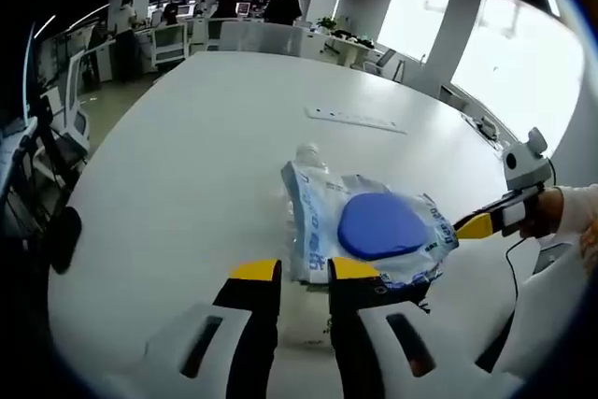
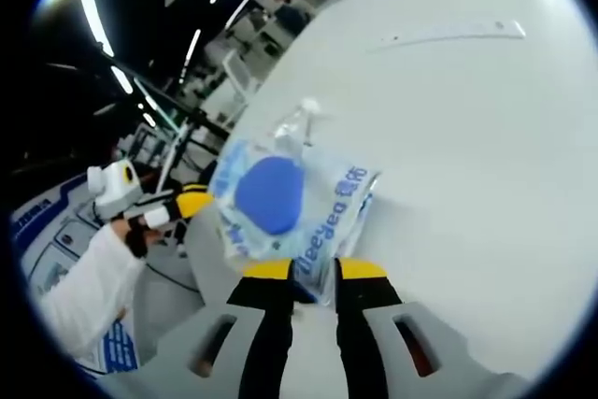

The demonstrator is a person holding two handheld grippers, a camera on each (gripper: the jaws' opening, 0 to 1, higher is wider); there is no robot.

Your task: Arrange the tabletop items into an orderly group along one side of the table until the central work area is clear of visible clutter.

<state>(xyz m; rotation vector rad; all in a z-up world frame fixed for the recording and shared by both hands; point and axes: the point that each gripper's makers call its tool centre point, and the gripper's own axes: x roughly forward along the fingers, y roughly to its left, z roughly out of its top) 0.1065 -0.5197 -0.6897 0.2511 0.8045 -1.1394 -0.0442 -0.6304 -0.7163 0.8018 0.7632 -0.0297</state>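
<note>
A clear plastic bag with blue print [image 1: 318,221] [image 2: 327,203] holds a round blue object [image 1: 381,227] [image 2: 269,195]. It sits over the near part of the white table [image 1: 206,156] [image 2: 467,156]. A clear plastic bottle [image 1: 306,158] [image 2: 297,123] sticks out past the bag's far edge. My left gripper [image 1: 305,271] [image 2: 192,201] has one edge of the bag between its yellow-tipped jaws. My right gripper [image 2: 315,269] [image 1: 475,225] grips the opposite edge. A hand in a white sleeve [image 2: 93,277] holds the left gripper.
A long flat white strip [image 1: 355,120] [image 2: 448,36] lies farther out on the table. Office desks, chairs [image 1: 168,44] and people stand beyond the far end. A dark chair [image 1: 64,235] sits by the table's left edge.
</note>
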